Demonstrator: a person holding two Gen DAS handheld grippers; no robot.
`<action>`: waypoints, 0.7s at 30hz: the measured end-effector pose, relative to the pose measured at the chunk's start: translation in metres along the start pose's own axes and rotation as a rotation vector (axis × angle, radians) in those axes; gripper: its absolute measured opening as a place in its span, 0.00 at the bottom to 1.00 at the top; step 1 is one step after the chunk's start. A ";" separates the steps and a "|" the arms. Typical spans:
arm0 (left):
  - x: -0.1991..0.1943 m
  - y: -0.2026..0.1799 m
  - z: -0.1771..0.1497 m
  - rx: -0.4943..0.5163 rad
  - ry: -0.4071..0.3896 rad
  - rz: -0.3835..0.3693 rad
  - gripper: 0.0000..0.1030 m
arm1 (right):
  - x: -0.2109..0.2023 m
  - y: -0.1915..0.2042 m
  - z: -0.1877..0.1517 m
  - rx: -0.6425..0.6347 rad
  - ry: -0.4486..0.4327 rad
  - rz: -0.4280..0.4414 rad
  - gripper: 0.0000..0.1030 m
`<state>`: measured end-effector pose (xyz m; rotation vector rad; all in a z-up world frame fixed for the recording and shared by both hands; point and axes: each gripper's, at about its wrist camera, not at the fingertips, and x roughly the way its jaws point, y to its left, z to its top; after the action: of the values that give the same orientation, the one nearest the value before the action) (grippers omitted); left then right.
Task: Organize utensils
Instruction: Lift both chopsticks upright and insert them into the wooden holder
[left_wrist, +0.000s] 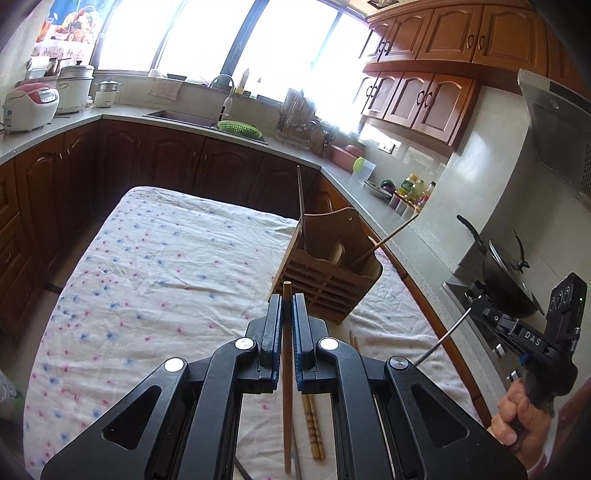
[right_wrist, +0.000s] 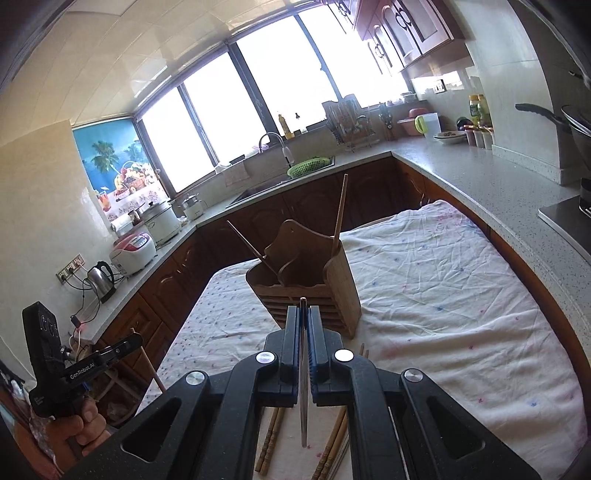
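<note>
**Inspector:** Your left hand-held gripper (left_wrist: 287, 301) is clamped on a wooden chopstick (left_wrist: 287, 387), lengthwise between the jaws, tip just past them. Your right hand-held gripper (right_wrist: 303, 312) is pinched on a thin metal chopstick (right_wrist: 303, 406) the same way. Both are carried above the cloth-covered bench (left_wrist: 155, 266).

**Operator:** And the holder?

**Inspector:** The wooden holder (left_wrist: 325, 275) stands upright near the far right corner of the bench, ahead of both grippers. It already carries two sticks, one in each outer compartment. More chopsticks (right_wrist: 271, 439) lie loose on the cloth at the near edge, under your grippers.

**Operator:** Which step is this?

**Inspector:** By my reading, transport: both picks made, neither placed. Next you need each stick tipped upright over an open compartment, lowered in, then released. Mind the leaning sticks; yours could snag on them.
</note>
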<state>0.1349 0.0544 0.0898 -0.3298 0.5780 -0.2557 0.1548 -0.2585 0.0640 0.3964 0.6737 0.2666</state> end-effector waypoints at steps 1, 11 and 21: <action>-0.002 0.000 0.000 -0.002 -0.005 0.002 0.04 | -0.001 0.000 0.000 0.000 -0.003 0.000 0.04; -0.012 -0.004 0.013 0.002 -0.066 0.008 0.04 | -0.002 0.002 0.006 -0.014 -0.015 0.001 0.04; -0.007 -0.014 0.045 0.016 -0.139 0.000 0.04 | 0.003 0.008 0.033 -0.043 -0.070 -0.006 0.04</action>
<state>0.1529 0.0543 0.1335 -0.3297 0.4385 -0.2348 0.1776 -0.2589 0.0896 0.3611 0.5992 0.2600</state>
